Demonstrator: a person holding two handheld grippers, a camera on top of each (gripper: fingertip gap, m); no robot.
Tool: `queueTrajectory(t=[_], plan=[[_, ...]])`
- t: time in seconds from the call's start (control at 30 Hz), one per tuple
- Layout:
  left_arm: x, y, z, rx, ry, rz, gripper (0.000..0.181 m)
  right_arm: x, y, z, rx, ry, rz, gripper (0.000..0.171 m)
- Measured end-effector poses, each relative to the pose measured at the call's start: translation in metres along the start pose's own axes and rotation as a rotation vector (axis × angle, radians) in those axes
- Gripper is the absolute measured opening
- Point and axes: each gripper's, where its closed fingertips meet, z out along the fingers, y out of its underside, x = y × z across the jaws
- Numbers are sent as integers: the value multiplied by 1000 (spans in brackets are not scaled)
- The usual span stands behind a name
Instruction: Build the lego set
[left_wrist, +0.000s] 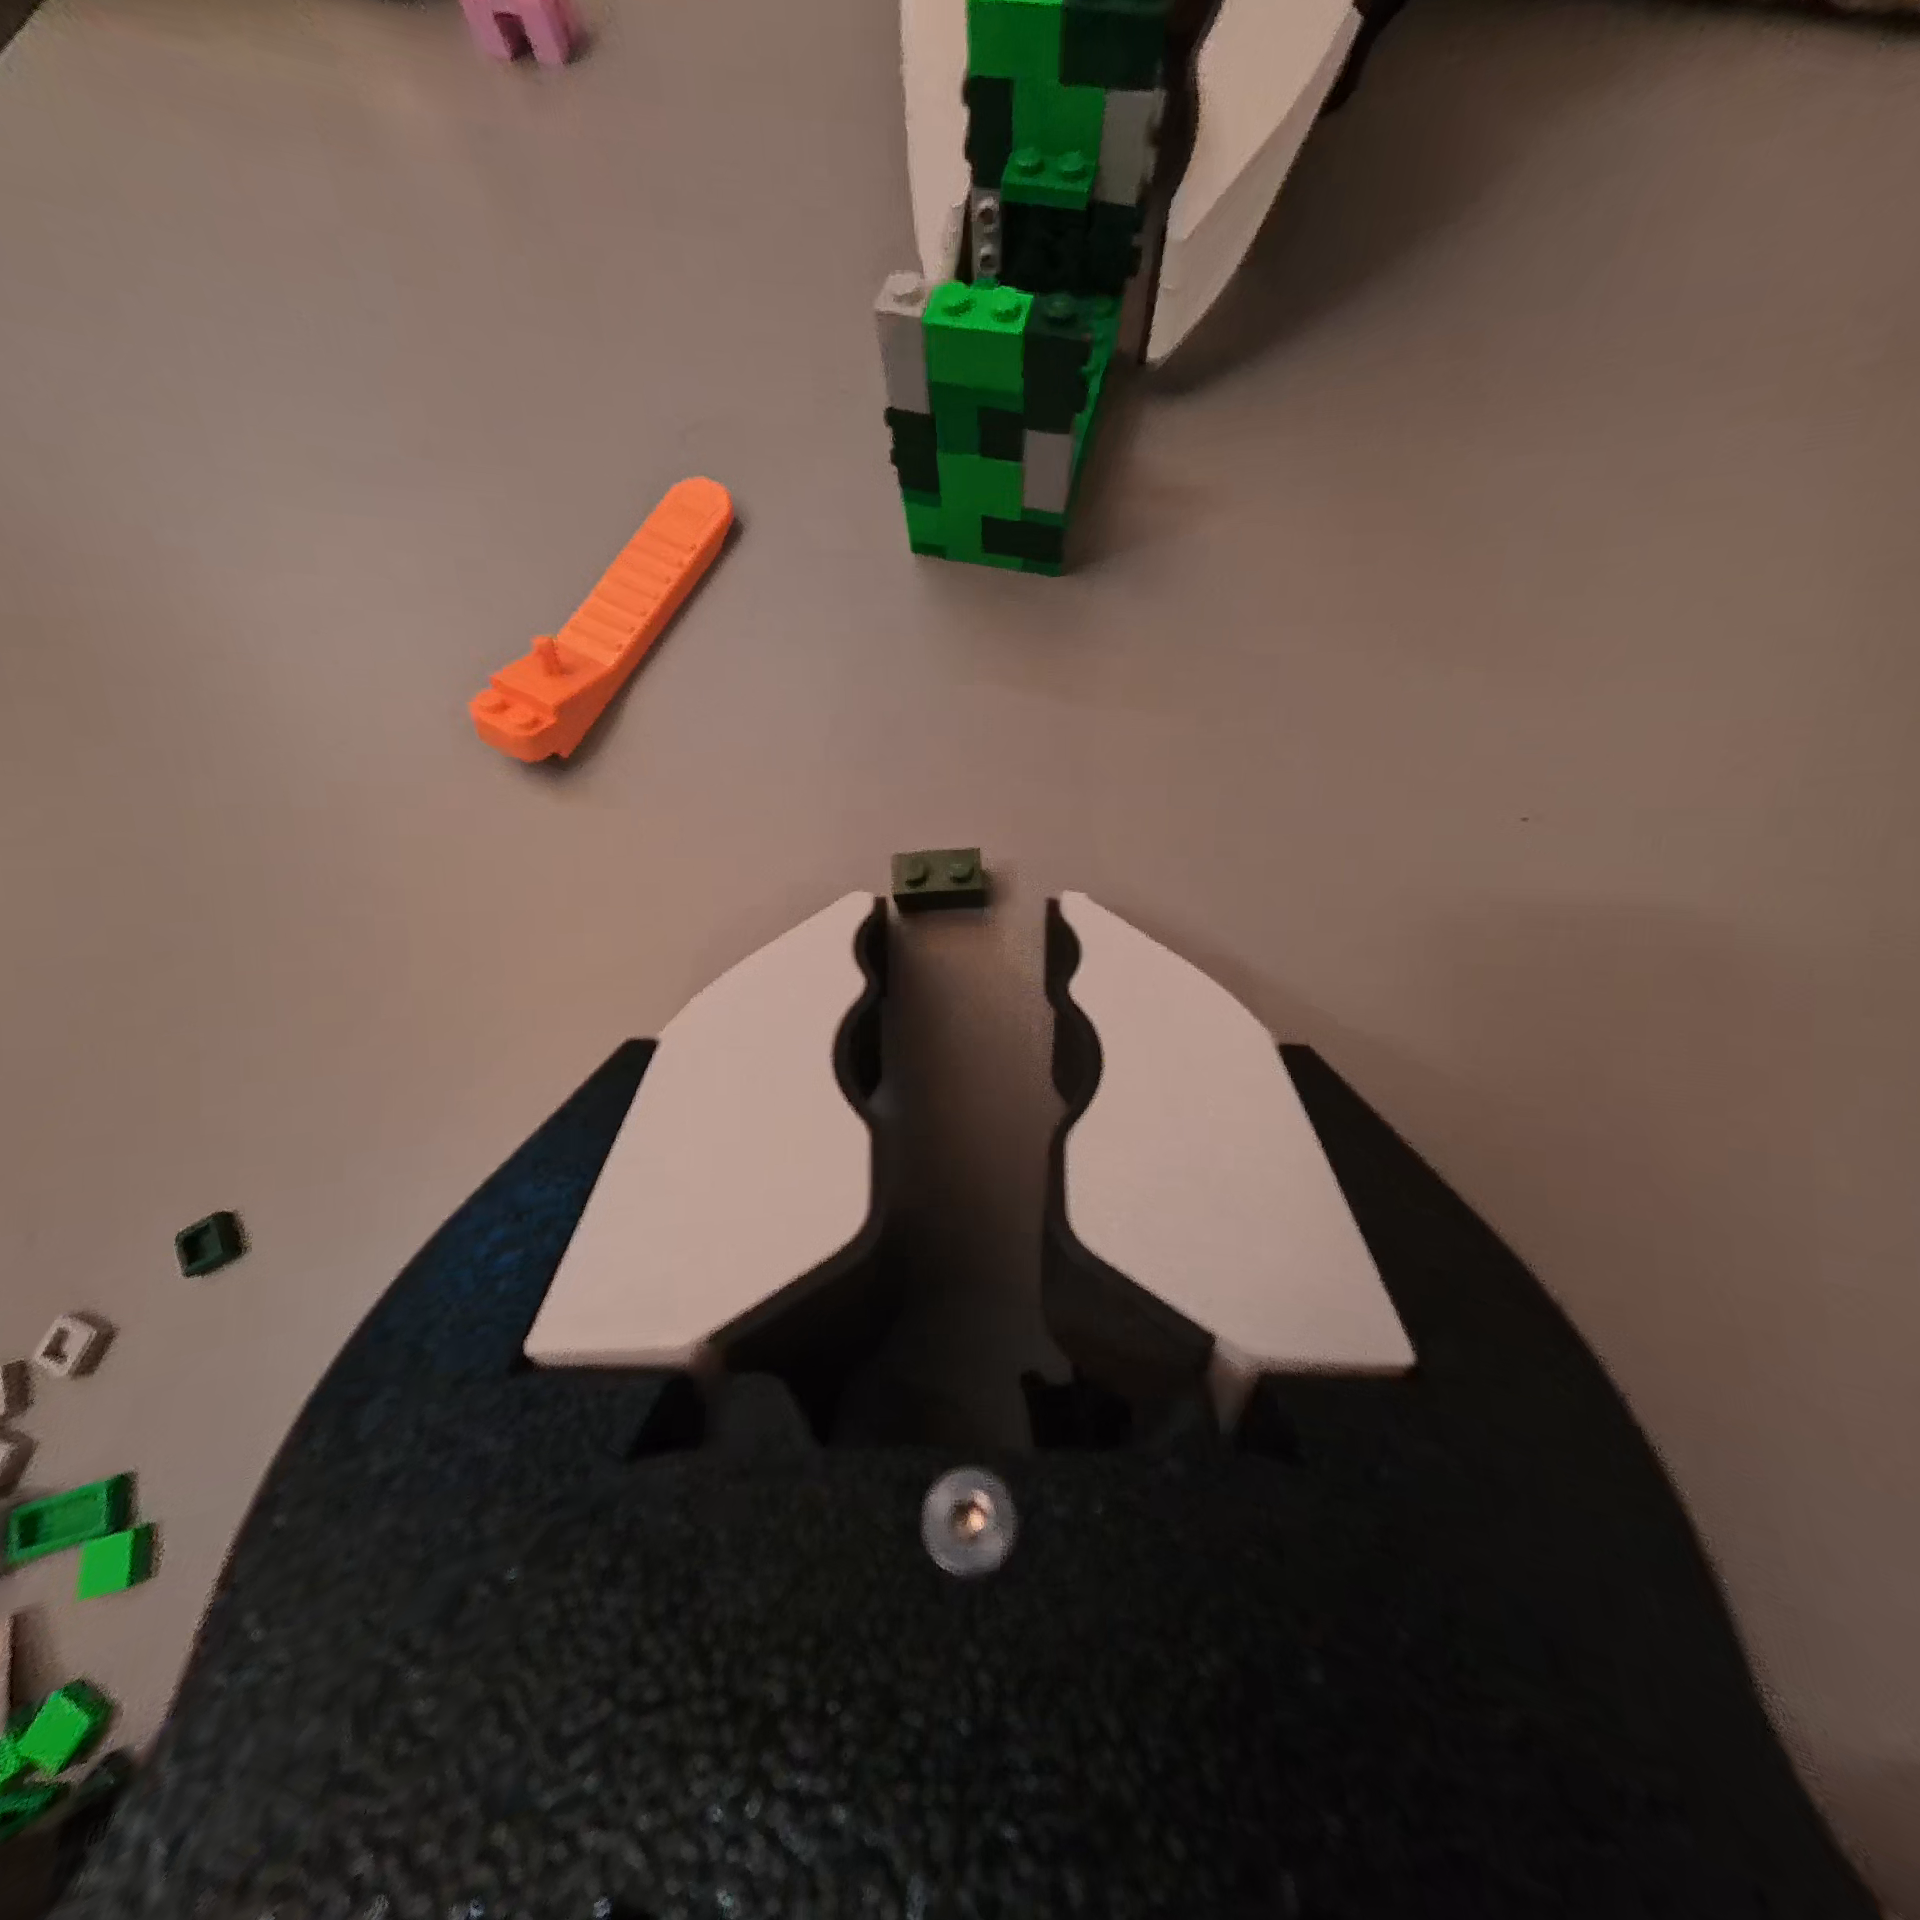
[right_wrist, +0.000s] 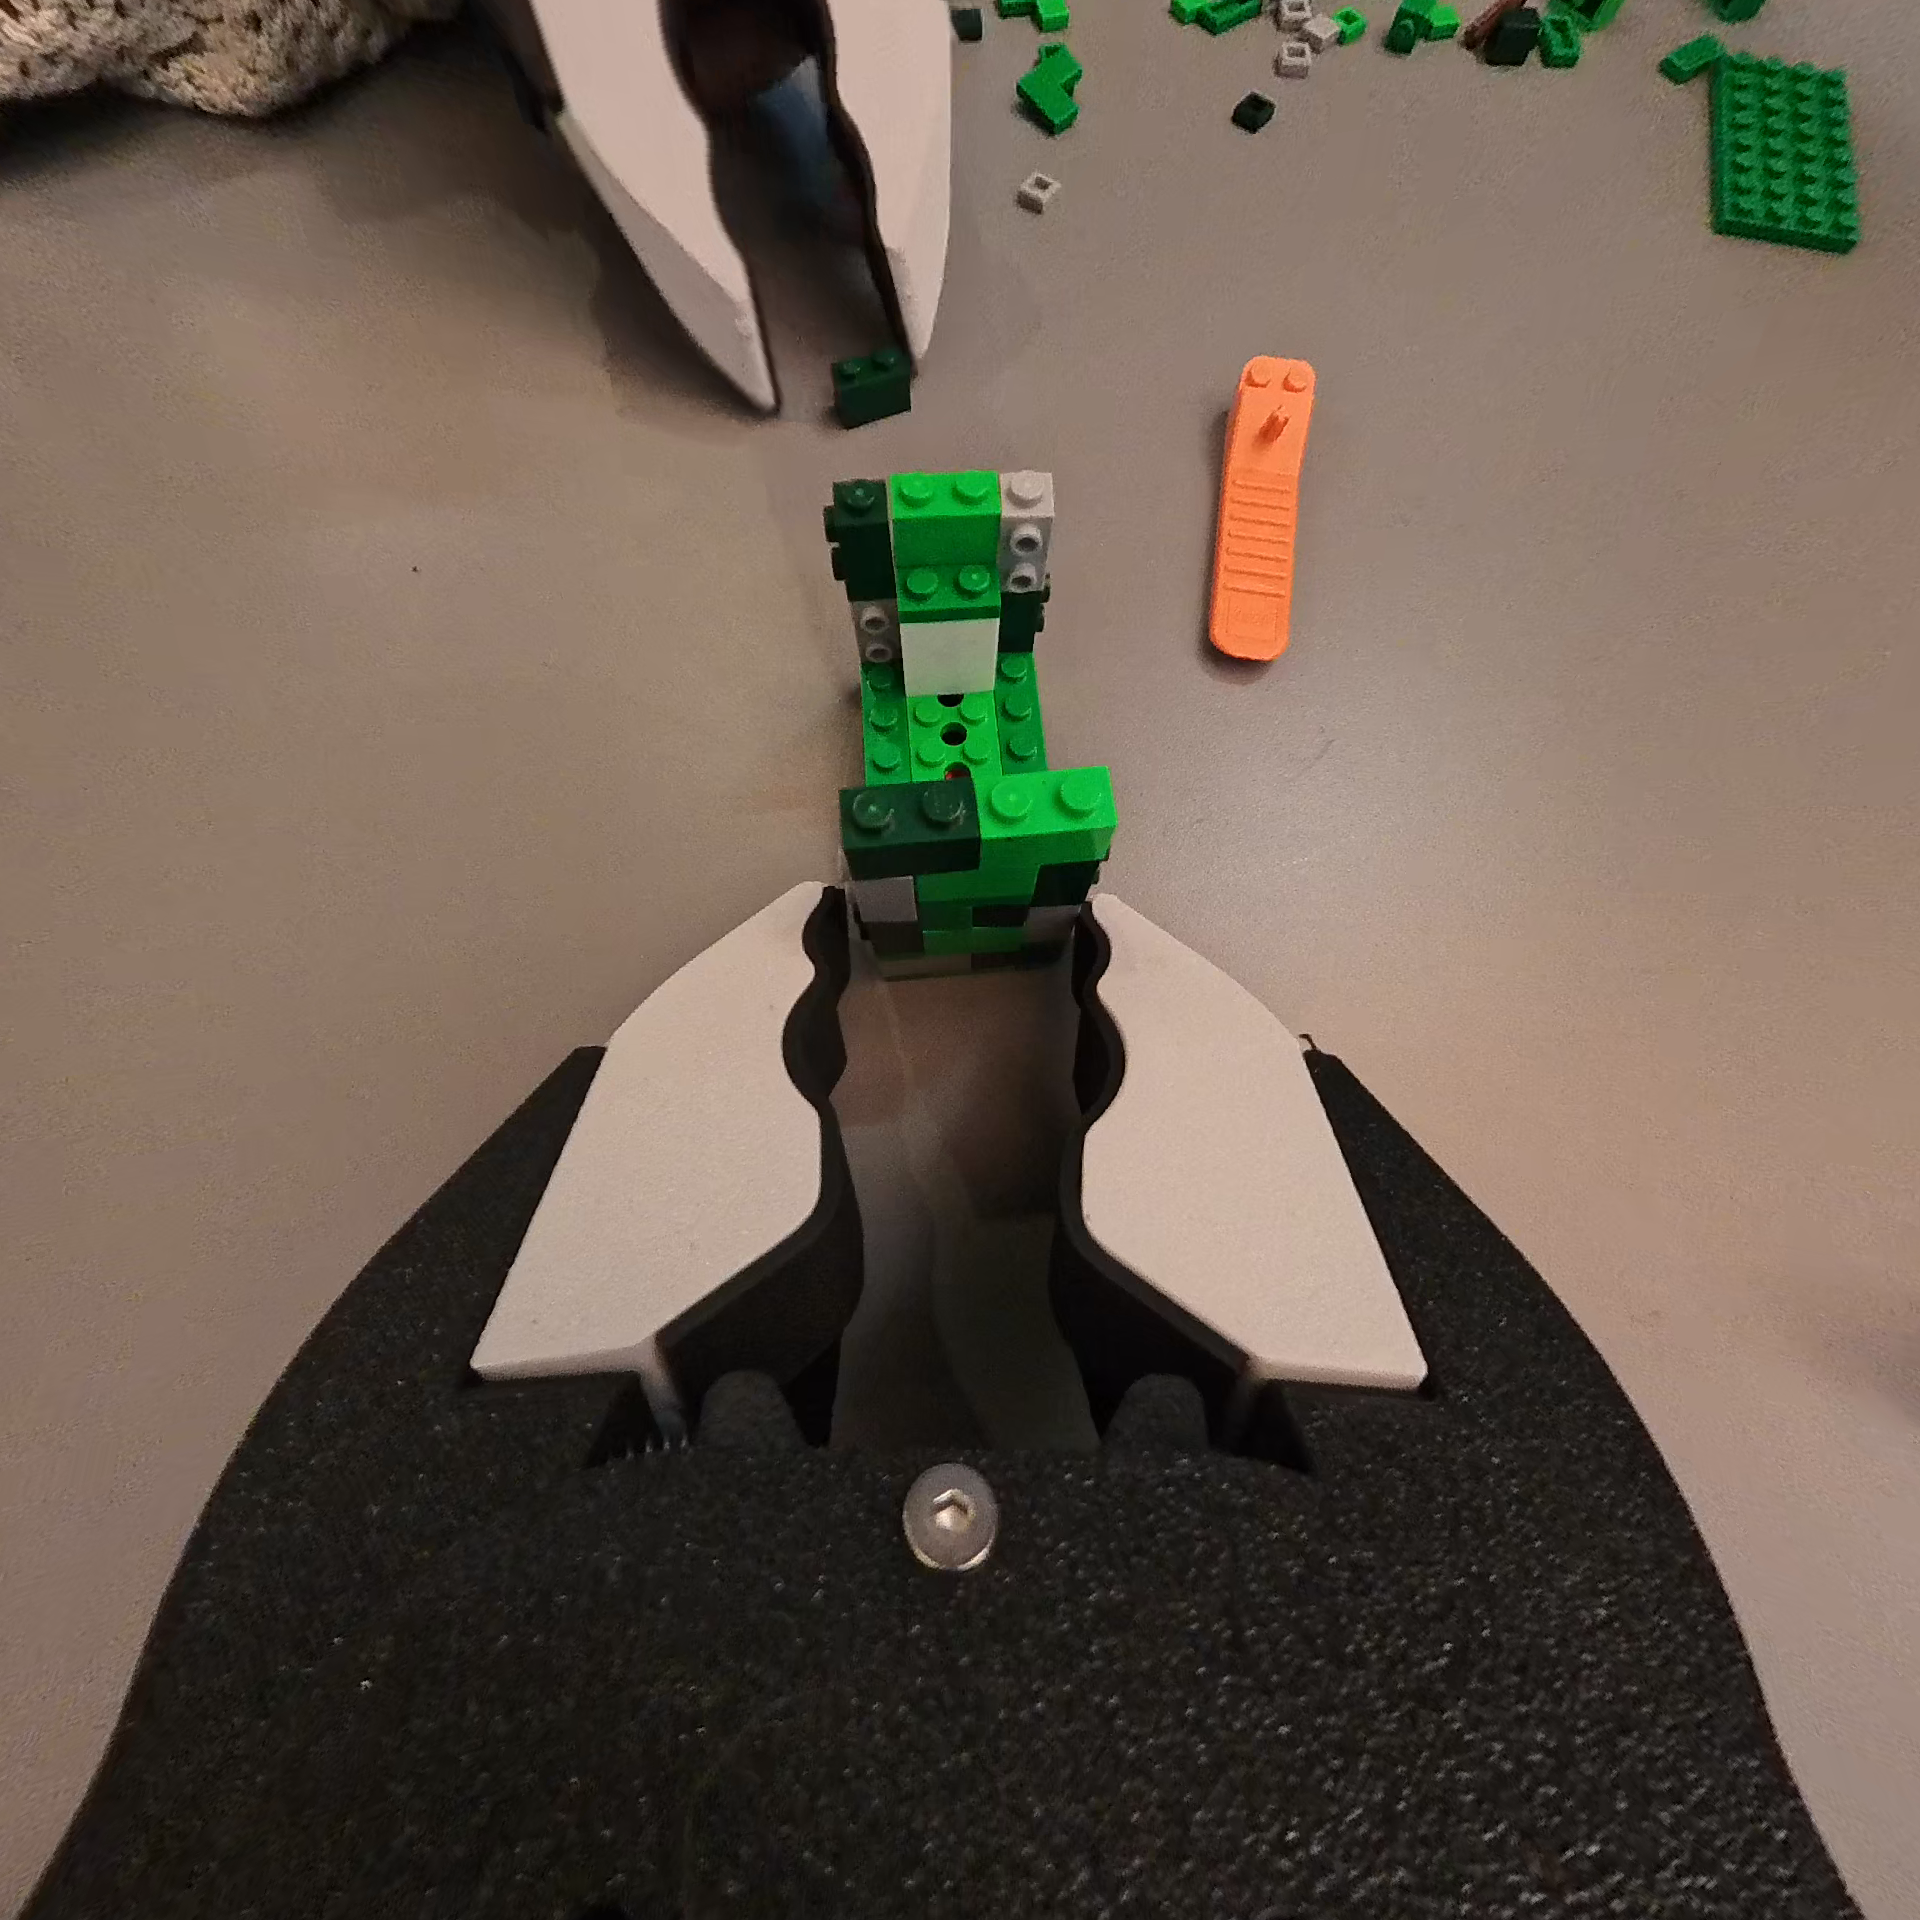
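The green, dark green and grey lego build (right_wrist: 971, 727) stands on the grey table; it also shows in the left wrist view (left_wrist: 987, 436). My right gripper (right_wrist: 961, 914) is shut on its near end, with one finger against each side; it appears at the top of the left wrist view (left_wrist: 1049, 301). A small dark green two-stud brick (left_wrist: 938, 881) lies on the table just ahead of my left gripper (left_wrist: 966, 904), which is open and empty. In the right wrist view that brick (right_wrist: 873, 387) sits by the left gripper's (right_wrist: 831, 364) fingertips.
An orange brick separator (left_wrist: 603, 623) lies left of the build, also visible in the right wrist view (right_wrist: 1262, 509). A green baseplate (right_wrist: 1782, 156) and several loose green and grey pieces (right_wrist: 1049, 83) lie beyond. A pink piece (left_wrist: 520, 26) sits far left.
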Motion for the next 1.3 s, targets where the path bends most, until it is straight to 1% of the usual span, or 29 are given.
queueTrajectory(t=[0.03,0.1,0.23,0.33,0.4,0.6,0.73,0.77,0.87,0.97,1.03,1.13,1.2,1.3], plan=[[0,0,0,3,-9,10,35,0,0,0,0,0,0,41],[0,0,0,2,-9,-1,46,0,0,0,0,-1,0,41],[-6,-1,-1,15,-31,-38,45,0,0,0,1,-3,-3,40],[-8,-5,-2,32,-47,-24,39,-1,-1,0,8,7,-18,38],[-6,-7,0,37,-60,24,34,-1,-1,0,6,3,-13,38],[-7,-6,7,0,-84,50,18,-1,0,0,3,-8,-3,39],[-7,-8,8,9,-85,63,16,-1,0,1,2,-7,-5,39],[-6,-13,8,34,-81,68,16,-1,0,1,3,-8,-4,39],[-1,-43,5,157,-33,89,16,-1,0,1,4,-9,-2,39],[-1,-69,-2,200,-2,168,16,-1,0,1,2,-7,-6,39],[4,-85,-5,232,59,234,16,-1,0,1,2,-7,-6,39],[6,-95,-1,207,147,288,16,-1,0,1,2,-7,-6,39],[4,-98,4,188,199,292,16,-1,0,1,2,-7,-6,39],[-1,-105,9,203,242,283,16,-1,0,1,2,-7,-6,39]])
